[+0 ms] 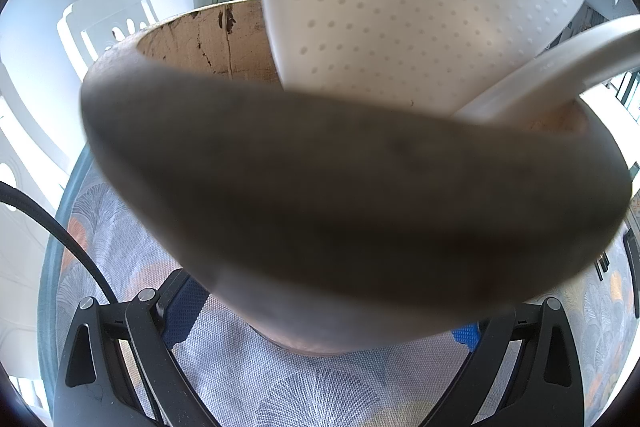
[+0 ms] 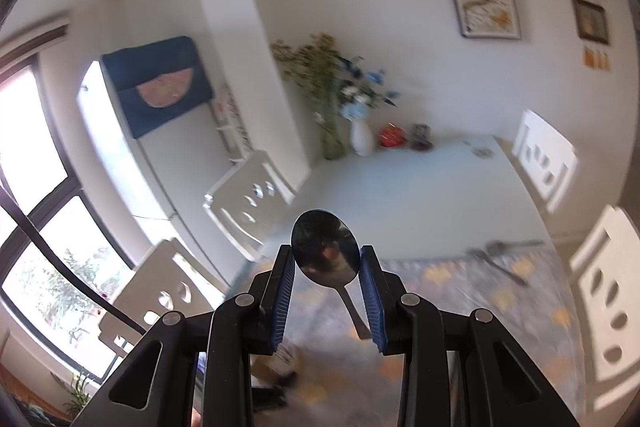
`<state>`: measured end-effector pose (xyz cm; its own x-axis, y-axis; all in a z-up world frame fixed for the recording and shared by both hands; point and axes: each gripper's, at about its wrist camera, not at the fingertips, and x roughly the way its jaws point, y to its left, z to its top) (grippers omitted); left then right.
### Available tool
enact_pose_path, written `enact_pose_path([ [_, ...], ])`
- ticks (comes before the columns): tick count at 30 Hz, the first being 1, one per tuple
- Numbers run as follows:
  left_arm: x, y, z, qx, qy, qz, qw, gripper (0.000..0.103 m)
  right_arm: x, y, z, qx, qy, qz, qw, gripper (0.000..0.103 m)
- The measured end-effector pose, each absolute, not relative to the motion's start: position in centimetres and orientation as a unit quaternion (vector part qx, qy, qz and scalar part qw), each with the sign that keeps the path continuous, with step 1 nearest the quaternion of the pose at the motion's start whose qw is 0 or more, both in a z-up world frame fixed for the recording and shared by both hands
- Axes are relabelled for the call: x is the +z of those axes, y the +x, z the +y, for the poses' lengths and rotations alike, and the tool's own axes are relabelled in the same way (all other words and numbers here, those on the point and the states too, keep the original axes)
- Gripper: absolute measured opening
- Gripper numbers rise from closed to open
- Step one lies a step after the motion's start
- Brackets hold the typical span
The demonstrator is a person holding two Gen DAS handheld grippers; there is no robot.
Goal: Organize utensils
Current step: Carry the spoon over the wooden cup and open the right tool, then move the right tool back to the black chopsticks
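shiny metal spoon (image 2: 325, 253) upright, bowl up; wooden holder (image 1: 320, 207) holds white utensils (image 1: 420, 7).

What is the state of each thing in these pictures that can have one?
Right gripper: shut on the metal spoon, bowl upward.
Left gripper: shut on the wooden holder.
White perforated utensil: standing in the holder.
Utensils on the table: lying flat, blurred.

Wooden holder (image 1: 340, 207) hides left tongs' tips, tabletop utensils (image 2: 500, 255) blurred
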<state>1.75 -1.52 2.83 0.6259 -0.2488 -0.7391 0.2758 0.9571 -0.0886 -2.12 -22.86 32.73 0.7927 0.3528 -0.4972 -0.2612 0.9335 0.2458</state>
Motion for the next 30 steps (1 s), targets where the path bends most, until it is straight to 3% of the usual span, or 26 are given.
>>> enact_pose_path([
  [18,2.9,1.7,-1.5,-0.145,0.017,0.407,0.901,0.099,33.4,1.2,-10.6,0.285,0.06,0.264,0.919,0.032],
  [30,2.9,1.5,-1.7,-0.148,0.015,0.408,0.901,0.099,31.1,2.2,-10.7,0.28,0.079,0.299,0.909,0.032],
])
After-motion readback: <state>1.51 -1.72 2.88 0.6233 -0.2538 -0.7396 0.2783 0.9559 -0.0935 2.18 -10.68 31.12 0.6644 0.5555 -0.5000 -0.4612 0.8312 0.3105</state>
